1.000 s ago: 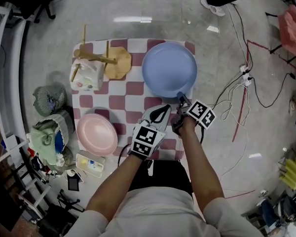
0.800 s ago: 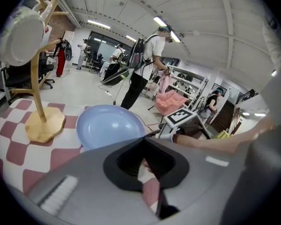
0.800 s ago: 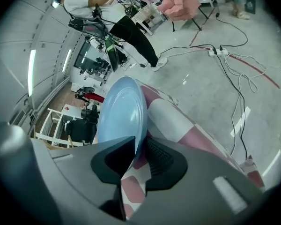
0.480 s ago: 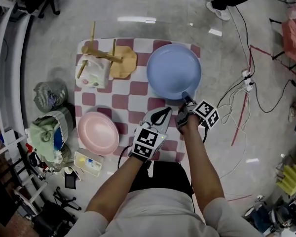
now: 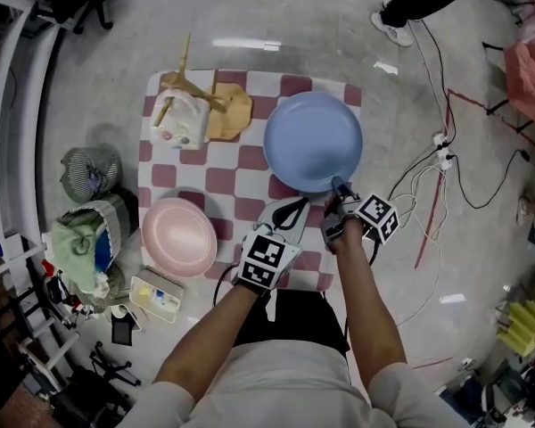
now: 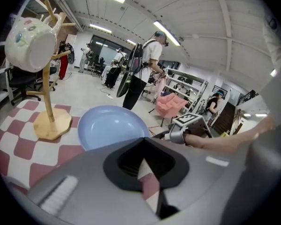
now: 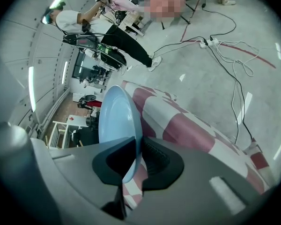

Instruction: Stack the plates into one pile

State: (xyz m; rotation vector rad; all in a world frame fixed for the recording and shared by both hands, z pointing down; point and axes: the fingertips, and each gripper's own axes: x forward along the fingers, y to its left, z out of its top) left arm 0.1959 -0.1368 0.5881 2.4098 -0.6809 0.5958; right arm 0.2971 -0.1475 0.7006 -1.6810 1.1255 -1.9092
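Pink round plate (image 5: pixel 177 236) is lying alone at the near-left corner of the checkered table (image 5: pixel 250 160). Left gripper (image 5: pixel 294 206) is hovering, jaws together, gripping nothing. Right gripper (image 5: pixel 337 188) is clamping the near rim of the blue round plate (image 5: pixel 313 142). Stacking is apparently only beginning.

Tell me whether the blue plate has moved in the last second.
Yes. The blue plate, gripped at its rim by the right gripper, has shifted toward the person, away from the table's far edge.

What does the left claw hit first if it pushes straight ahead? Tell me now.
Probably the near rim of the blue plate, which the right claw grips. Only bare checked cloth lies between them. Depth is unclear.
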